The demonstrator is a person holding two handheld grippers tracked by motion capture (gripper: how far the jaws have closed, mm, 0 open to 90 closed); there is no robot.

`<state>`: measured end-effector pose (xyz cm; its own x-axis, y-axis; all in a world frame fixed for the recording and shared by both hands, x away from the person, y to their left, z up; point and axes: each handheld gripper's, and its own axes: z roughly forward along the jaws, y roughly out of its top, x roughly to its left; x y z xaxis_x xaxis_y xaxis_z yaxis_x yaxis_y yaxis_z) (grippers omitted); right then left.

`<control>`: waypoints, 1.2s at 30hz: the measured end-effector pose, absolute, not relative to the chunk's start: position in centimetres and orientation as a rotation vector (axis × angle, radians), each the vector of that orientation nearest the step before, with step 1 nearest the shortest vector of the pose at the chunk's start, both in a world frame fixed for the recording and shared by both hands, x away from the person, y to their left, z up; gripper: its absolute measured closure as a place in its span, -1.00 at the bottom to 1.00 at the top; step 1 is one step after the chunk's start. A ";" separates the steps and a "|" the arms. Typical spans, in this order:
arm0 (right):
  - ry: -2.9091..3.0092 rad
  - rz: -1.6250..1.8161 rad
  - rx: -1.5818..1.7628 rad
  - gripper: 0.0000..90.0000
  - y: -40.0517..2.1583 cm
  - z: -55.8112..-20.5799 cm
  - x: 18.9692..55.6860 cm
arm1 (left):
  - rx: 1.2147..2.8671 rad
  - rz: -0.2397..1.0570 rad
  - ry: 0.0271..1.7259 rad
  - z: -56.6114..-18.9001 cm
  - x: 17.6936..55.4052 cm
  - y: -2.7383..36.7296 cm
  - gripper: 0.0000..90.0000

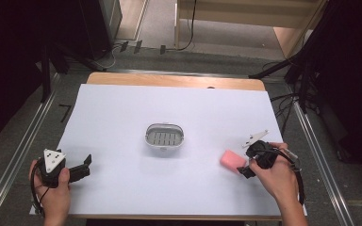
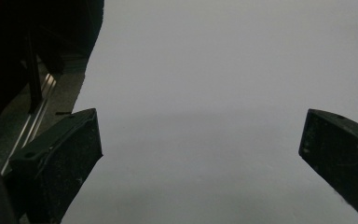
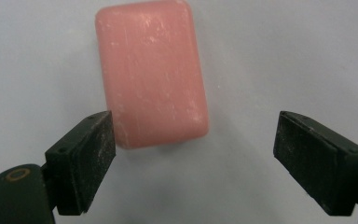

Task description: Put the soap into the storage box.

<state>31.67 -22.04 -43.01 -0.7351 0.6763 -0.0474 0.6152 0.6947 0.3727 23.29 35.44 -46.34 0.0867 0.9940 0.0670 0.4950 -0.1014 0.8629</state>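
A pink bar of soap (image 1: pixel 232 160) lies flat on the white sheet at the right, just left of my right gripper (image 1: pixel 248 162). In the right gripper view the soap (image 3: pixel 151 70) sits a little ahead of the open jaws of the right gripper (image 3: pixel 196 128). Its near corner is close to the left pad (image 3: pixel 86 161), and neither pad presses on it. A white oval soap dish (image 1: pixel 164 136) with a slotted floor stands at the middle of the sheet. My left gripper (image 1: pixel 86 167) rests at the front left, and in the left gripper view my left gripper (image 2: pixel 200 130) stands wide open over bare sheet.
The white sheet (image 1: pixel 122 108) covers a wooden table whose far edge (image 1: pixel 174 81) shows. Metal rails (image 1: pixel 23 150) run along both sides on the floor. Black stands and cables (image 1: pixel 292 70) sit beyond the far corners.
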 end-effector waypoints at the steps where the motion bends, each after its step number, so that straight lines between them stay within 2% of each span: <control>1: 2.726 0.503 1.046 -0.70 -21.8 -43.0 31.8 | 1.685 0.929 1.485 -46.3 23.3 35.4 -1.00; 16: 2.789 0.468 1.003 -0.67 -19.1 -44.2 33.6 | 1.693 0.935 1.479 -46.4 23.3 35.4 -1.00; 19: 2.807 0.467 0.995 -0.60 -18.7 -44.4 33.8 | 1.699 0.935 1.479 -46.3 23.3 35.3 -1.00; 24: 2.843 0.458 0.999 -0.36 -18.5 -44.8 34.0 | 1.704 0.937 1.475 -46.4 23.3 35.3 -1.00; 27: 2.858 0.462 1.000 -0.30 -18.4 -44.8 34.1 | 1.703 0.938 1.474 -46.4 23.3 35.3 -1.00; 29: 2.875 0.472 0.986 -0.18 -18.3 -45.0 34.3 | 1.703 0.938 1.474 -46.4 23.3 35.3 -1.00; 36: 2.895 0.447 0.987 -0.14 -18.2 -45.0 34.4 | 1.708 0.942 1.475 -46.4 23.3 35.2 -1.00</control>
<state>34.41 -18.16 -45.03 -0.7948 0.6052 0.0453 0.5906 0.7542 0.2868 23.33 35.20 -46.38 0.0946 0.9915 0.0891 0.4976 -0.1246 0.8584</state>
